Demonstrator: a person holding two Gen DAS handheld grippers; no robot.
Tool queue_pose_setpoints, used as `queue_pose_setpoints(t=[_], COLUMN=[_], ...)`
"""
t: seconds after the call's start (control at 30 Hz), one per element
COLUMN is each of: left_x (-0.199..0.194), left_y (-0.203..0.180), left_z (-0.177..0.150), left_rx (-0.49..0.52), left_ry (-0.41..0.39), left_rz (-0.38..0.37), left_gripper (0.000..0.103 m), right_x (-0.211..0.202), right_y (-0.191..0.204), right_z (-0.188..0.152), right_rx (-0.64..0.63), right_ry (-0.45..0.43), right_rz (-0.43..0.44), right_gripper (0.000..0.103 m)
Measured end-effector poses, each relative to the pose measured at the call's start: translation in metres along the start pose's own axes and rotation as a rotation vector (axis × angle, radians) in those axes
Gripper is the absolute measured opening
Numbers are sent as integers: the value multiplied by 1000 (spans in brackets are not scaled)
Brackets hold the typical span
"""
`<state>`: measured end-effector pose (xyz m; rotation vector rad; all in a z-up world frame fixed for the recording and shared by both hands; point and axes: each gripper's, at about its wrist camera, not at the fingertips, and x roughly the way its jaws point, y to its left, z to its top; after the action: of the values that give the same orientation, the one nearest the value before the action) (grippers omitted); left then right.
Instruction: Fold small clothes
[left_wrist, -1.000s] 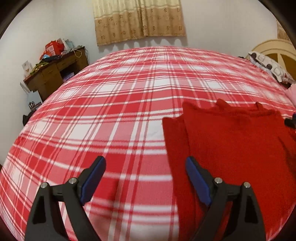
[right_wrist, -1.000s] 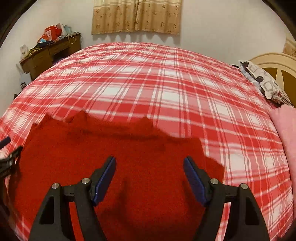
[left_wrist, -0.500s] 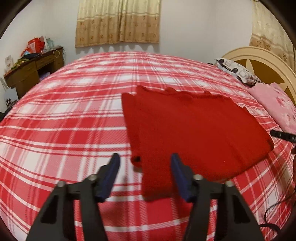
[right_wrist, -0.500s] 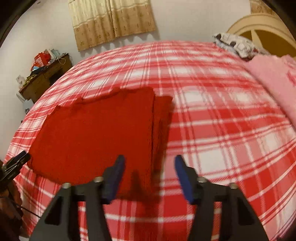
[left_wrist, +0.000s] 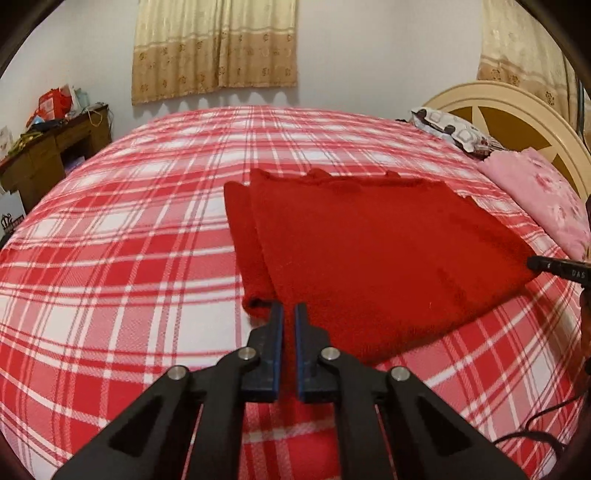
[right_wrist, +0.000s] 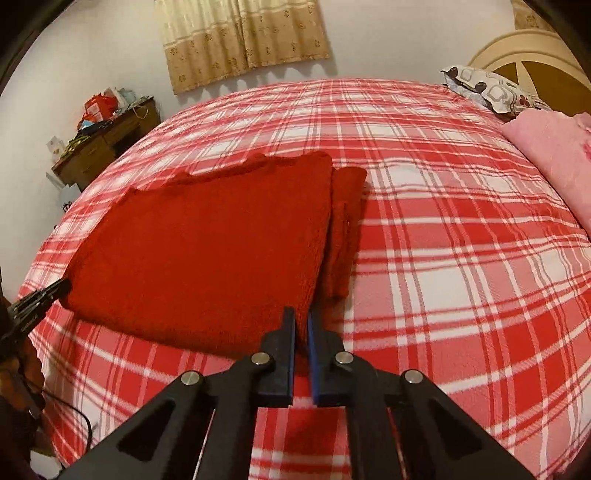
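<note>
At frame ctr, both views: red garment (left_wrist: 369, 258) flat on plaid bed (left_wrist: 129, 240), sleeves tucked. L gripper (left_wrist: 289, 314) & R gripper (right_wrist: 301, 317) jaws nearly closed, each pinching near hem corner, prob. for next fold.

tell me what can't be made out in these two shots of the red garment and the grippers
- Left gripper, left wrist view: whether its pads pinch the red garment; the near corner is hidden behind the black fingers.
- Right gripper, right wrist view: the same, the hem hidden by its fingers.
- Desk clutter: too small to identify.
- Garment type: folded, sleeves tucked under.
</note>
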<state>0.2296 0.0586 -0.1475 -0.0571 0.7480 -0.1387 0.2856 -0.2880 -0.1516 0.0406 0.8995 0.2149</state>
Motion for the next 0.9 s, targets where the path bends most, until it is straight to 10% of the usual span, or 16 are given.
queue_pose_setpoints(t=[0.27, 0.4, 0.5, 0.6, 0.9], left_x=[11, 4, -6, -5, 30], left_y=[12, 11, 11, 9, 15], left_z=[-6, -4, -3, 1, 0], left_rx=[-37, -44, -38, -1, -19], left_ry=[25, 9, -37, -57, 60], left_rz=[5, 48, 100, 142, 201], left_gripper=[9, 37, 79, 79, 82], right_x=[18, 11, -5, -20, 24], right_y=[-5, -2, 4, 17, 46], right_z=[-18, -19, -15, -5, 18], right_rx=[-3, 0, -20, -39, -81], right_ry=[59, 53, -11, -113, -47], right_rz=[-26, -36, -86, -70, -38], right_gripper=[5, 7, 62, 71, 71])
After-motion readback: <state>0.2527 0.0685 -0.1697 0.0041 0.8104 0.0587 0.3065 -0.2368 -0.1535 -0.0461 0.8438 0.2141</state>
